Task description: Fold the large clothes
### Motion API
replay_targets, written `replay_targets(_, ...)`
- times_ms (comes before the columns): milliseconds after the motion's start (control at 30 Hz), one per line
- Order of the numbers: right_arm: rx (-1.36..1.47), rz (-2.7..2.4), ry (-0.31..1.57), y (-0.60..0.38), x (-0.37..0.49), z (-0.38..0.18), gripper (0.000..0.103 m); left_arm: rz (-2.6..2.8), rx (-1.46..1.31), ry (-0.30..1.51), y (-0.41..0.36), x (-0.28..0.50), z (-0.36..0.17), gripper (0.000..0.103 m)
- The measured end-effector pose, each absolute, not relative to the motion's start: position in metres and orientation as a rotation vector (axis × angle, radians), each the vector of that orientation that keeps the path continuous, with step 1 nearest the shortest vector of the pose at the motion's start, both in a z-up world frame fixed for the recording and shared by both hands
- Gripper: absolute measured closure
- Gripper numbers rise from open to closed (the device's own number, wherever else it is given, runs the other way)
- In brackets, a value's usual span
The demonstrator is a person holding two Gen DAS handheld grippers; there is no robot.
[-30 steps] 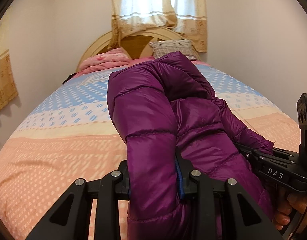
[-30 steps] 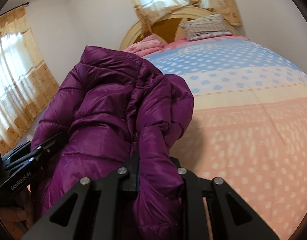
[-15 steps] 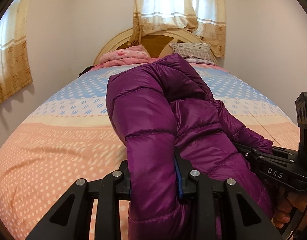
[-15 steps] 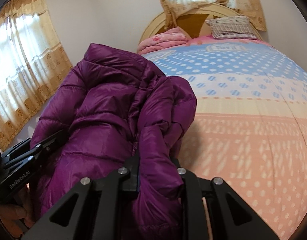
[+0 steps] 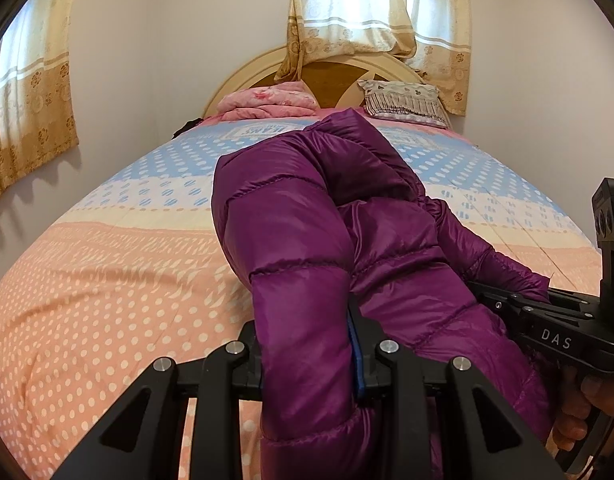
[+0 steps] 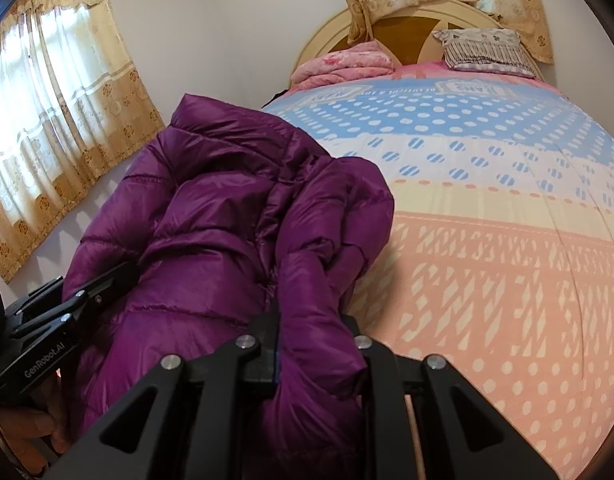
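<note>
Purple quilted down jacket (image 5: 307, 248), bunched and held up above the near end of the bed (image 5: 107, 280), its padded panels rising in front of both cameras and draping toward the spotted bedcover; whether its lower edge touches the cover cannot be told. My left gripper (image 5: 307, 356) is clamped on a thick stitched fold of the jacket, the fabric filling the gap between the two black fingers, with a strip of blue pad showing at the inner face of one finger. My right gripper (image 6: 313, 354) is likewise closed on a puffed fold of the same garment, cloth spilling over both fingers. In the left wrist view my right gripper appears at the far right edge, lettered DAS, with my right hand (image 5: 587, 408) wrapped around its handle; in the right wrist view my left gripper sits at the lower left, lettered GenRobot.AI. The two tongs hold the jacket side by side, near each other. Beyond the jacket, the bedcover runs from orange through cream to blue. At the head of the bed: a folded pink quilt (image 5: 267, 100), a striped pillow (image 5: 403, 100), and an arched headboard (image 5: 335, 68). Patterned curtains (image 6: 59, 120) hang over the windows.
</note>
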State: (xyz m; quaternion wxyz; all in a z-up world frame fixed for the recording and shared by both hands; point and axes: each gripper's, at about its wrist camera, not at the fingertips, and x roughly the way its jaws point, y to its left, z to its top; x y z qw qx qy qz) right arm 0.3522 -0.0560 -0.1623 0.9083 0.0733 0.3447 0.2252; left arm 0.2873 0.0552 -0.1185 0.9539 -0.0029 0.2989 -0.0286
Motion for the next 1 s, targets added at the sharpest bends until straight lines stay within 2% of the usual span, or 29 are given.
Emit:
replay_targets(500, 0.144, 0.459, 0.755, -0.047, 0.359, -0.175, 0.085, -0.024, -0.008, 0.641, 0.061, 0.292, -0.141, 0.067)
replay_targets(700, 0.138, 0.445, 0.767, -0.043, 0.360, -0.178, 0.083, 0.000, -0.012, 0.659, 0.063, 0.291, -0.149, 0.054)
replay_targets(900, 0.140, 0.416, 0.788, -0.041, 0.362, -0.183, 0.075, 0.058, 0.026, 0.665, 0.062, 0.292, -0.152, 0.036)
replay_targets(1000, 0.152, 0.408, 0.795, -0.042, 0.364, -0.186, 0.069, 0.072, 0.034, 0.663, 0.064, 0.293, -0.156, 0.031)
